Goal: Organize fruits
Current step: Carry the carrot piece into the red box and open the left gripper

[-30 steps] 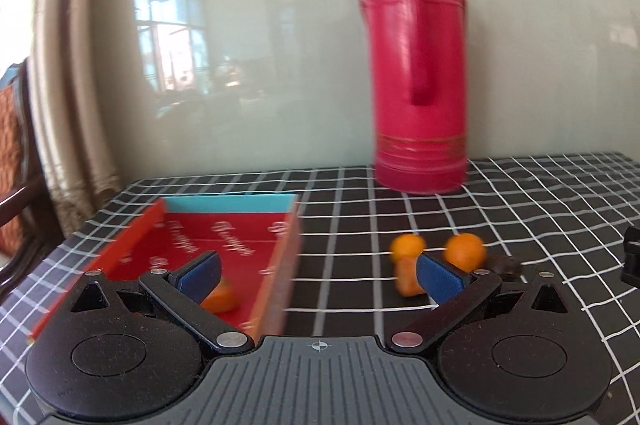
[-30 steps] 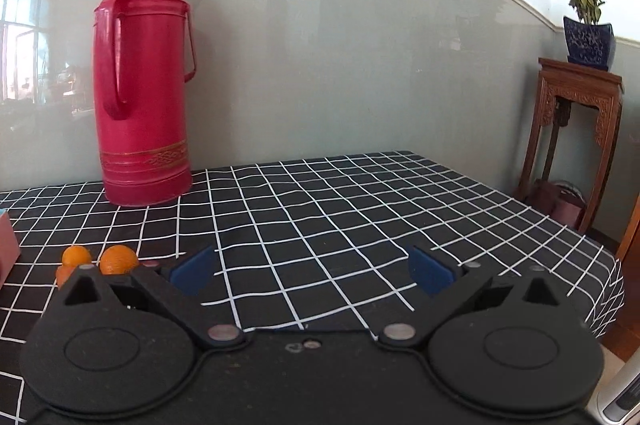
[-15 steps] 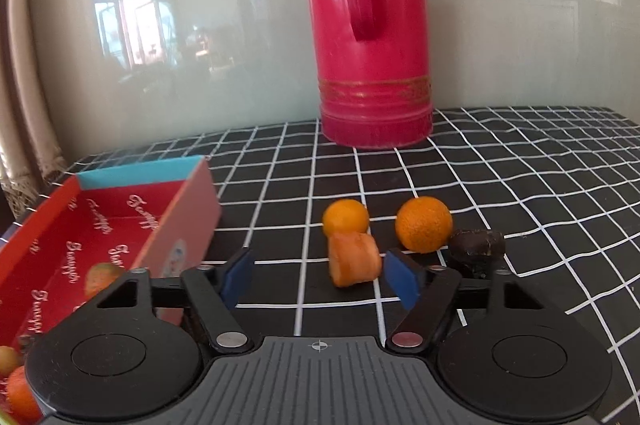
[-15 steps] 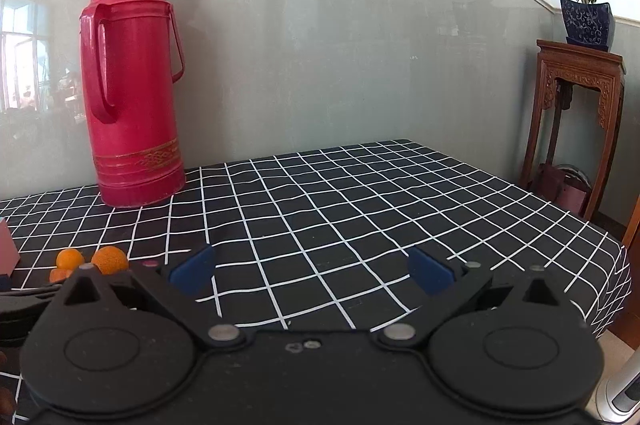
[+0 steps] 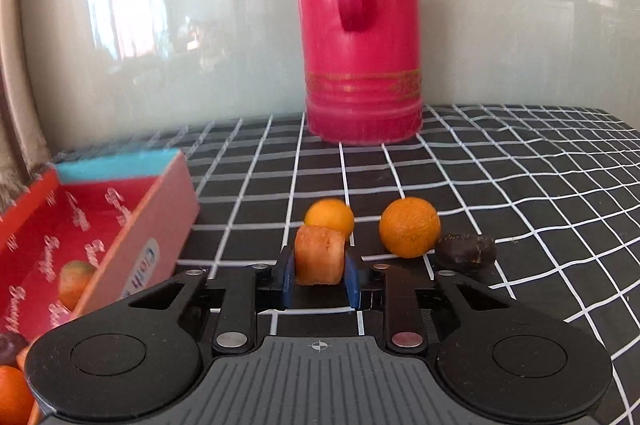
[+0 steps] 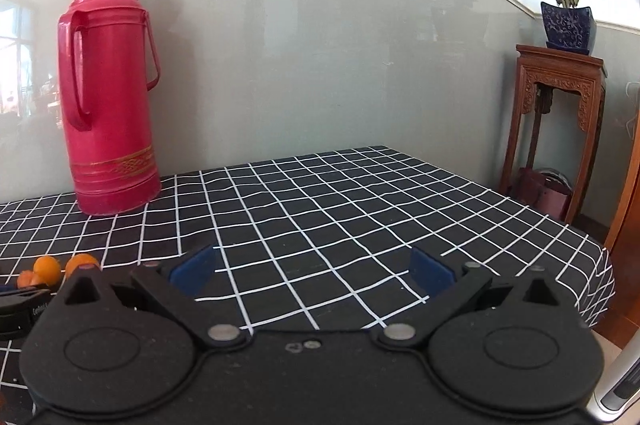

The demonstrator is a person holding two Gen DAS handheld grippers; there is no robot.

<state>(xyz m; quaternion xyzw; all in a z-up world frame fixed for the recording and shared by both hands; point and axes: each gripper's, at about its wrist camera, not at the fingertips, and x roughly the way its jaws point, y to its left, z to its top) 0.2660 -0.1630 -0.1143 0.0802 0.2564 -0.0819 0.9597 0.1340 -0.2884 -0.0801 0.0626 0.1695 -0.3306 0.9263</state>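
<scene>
**Left gripper pinches the orange cylinder-shaped fruit piece on the checked cloth**

Down low on the table, the left gripper (image 5: 319,275) has its blue pads (image 5: 352,281) pressed on either side of a stubby orange fruit piece (image 5: 319,255), cut flat at the end facing the camera. It sits on the black-and-white checked tablecloth (image 5: 520,193), and whether it has left the cloth is hard to tell. Just behind it, touching or nearly so, is a small round orange (image 5: 330,217). To the right lies a bigger mandarin (image 5: 409,227), and pressed against that one is a dark, wrinkled fruit (image 5: 465,252).

Off to the left, the red box (image 5: 160,225) with its blue end wall sits open, with a pale orange-green fruit (image 5: 74,279) inside and more orange fruit (image 5: 12,395) at the near corner, partly cut off by the frame edge.

A tall red thermos flask (image 5: 360,25) stands at the back by the wall.

Over on the other side, the right gripper (image 6: 312,267) hangs above bare cloth, jaws spread wide, nothing between them. Its camera catches the fruit cluster far to its left, and a potted plant (image 6: 566,9) on a carved wooden stand (image 6: 556,113) in the corner.
</scene>
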